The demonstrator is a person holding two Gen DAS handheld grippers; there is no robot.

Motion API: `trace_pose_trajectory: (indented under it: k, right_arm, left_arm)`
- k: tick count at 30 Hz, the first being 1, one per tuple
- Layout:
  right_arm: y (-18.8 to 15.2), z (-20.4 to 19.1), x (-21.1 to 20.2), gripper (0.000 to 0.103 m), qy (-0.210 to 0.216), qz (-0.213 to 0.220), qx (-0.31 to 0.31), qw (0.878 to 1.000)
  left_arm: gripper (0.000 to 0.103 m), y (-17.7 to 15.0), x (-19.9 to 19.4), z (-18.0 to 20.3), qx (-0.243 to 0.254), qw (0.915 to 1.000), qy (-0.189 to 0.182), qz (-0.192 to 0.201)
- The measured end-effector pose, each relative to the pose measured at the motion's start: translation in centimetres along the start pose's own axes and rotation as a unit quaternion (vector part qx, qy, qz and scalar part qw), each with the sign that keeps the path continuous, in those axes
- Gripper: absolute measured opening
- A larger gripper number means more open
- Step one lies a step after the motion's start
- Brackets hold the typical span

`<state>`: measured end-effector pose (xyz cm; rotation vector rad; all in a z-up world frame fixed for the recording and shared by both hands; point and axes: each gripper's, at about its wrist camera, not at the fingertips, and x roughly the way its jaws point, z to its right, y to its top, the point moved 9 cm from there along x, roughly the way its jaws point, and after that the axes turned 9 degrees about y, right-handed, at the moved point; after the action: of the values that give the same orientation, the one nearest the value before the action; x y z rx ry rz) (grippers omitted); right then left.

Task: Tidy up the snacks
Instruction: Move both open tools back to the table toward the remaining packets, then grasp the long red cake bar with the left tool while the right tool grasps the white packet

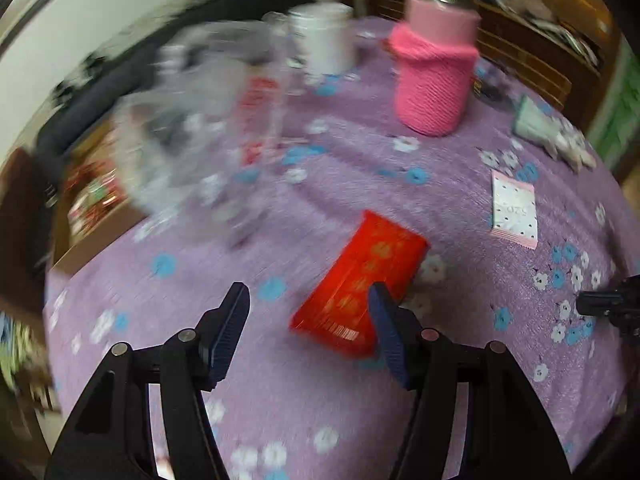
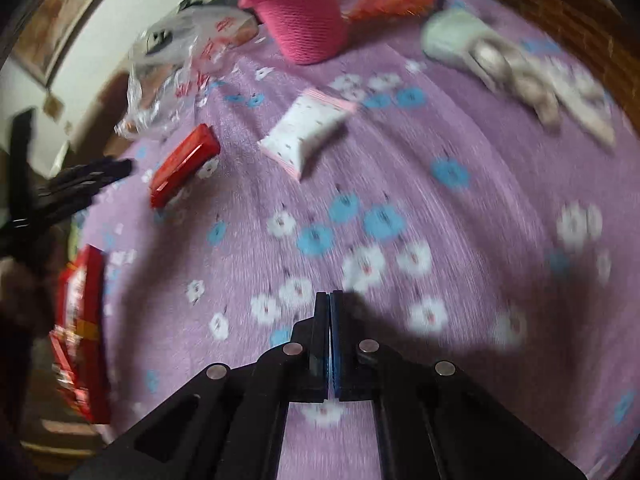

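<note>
Left gripper (image 1: 308,312) open, empty, low over purple tablecloth (image 1: 304,412); red snack packet (image 1: 360,292) lies flat just beyond its right finger. White packet (image 1: 514,210) far right. Right gripper (image 2: 330,300) closed on nothing. Step looks like reaching for the red packet; next: shift right, straddle it, close.

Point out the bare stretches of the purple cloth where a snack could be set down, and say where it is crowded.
Freest is the purple cloth ahead of the shut right gripper, below the white packet. Another bare strip lies between the red packet and the pink knitted holder. Crowded: the far edge around the clear plastic bag, white jar and holder.
</note>
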<state>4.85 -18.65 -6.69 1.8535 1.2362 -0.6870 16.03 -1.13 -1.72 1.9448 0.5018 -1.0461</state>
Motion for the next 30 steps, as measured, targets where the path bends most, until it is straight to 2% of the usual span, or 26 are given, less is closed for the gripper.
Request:
trace_pose_trajectory:
  k: [4, 6, 8, 9, 10, 12, 13, 14, 16, 21, 26, 30]
  right_arm:
    - [-0.2, 0.4, -0.6, 0.004, 0.030, -0.003, 0.042, 0.999]
    - [0.0, 0.1, -0.8, 0.013, 0.024, -0.006, 0.046, 0.999]
    - [1.0, -0.4, -0.8, 0.032, 0.031, -0.005, 0.056, 0.998]
    - [2.0, -0.9, -0.8, 0.036, 0.044, 0.003, 0.065, 0.997]
    - [2.9, -1.4, -0.8, 0.043, 0.053, 0.008, 0.073, 0.996]
    - [4.9, -1.8, -0.6, 0.055, 0.050, 0.017, 0.091, 0.994]
    - [5.6, -1.8, -0.4, 0.062, 0.047, 0.018, 0.099, 0.994]
    - [6.6, -1.9, 0.0, 0.063, 0.047, 0.021, 0.111, 0.992]
    - [8.1, -2.2, 0.7, 0.063, 0.048, 0.026, 0.126, 0.991]
    - [9.7, -2.7, 2.8, 0.063, 0.009, 0.023, 0.153, 0.988]
    - [10.1, -3.0, 4.8, 0.063, -0.050, 0.024, 0.151, 0.987]
    - [10.7, -3.2, 5.4, 0.063, -0.091, 0.044, 0.139, 0.985]
  left_arm:
    - [0.062, 0.6, 2.7, 1.7, 0.024, 0.9987, -0.033, -0.031]
    - [0.063, 0.7, 3.0, 2.6, 0.029, 0.9980, -0.049, -0.028]
    - [0.064, 0.4, 3.1, 3.9, 0.051, 0.9966, -0.057, -0.028]
    - [0.064, -0.3, 3.7, 4.8, 0.078, 0.9948, -0.045, -0.047]
    - [0.064, -0.3, 3.5, 5.0, 0.083, 0.9955, -0.035, -0.030]
    - [0.059, -0.3, 3.6, 5.1, 0.062, 0.9961, -0.048, -0.041]
    - [0.051, -0.4, 3.7, 4.9, 0.031, 0.9955, -0.068, -0.057]
    - [0.049, -0.4, 3.7, 4.3, -0.006, 0.9948, -0.080, -0.064]
    - [0.048, -0.6, 3.5, 3.9, -0.043, 0.9927, -0.088, -0.070]
    - [0.047, -2.8, 2.3, 2.8, -0.119, 0.9869, -0.077, -0.077]
    - [0.047, -6.9, 0.1, 2.5, -0.168, 0.9792, -0.050, -0.102]
    - [0.047, -10.6, -2.1, 3.1, -0.188, 0.9759, -0.026, -0.107]
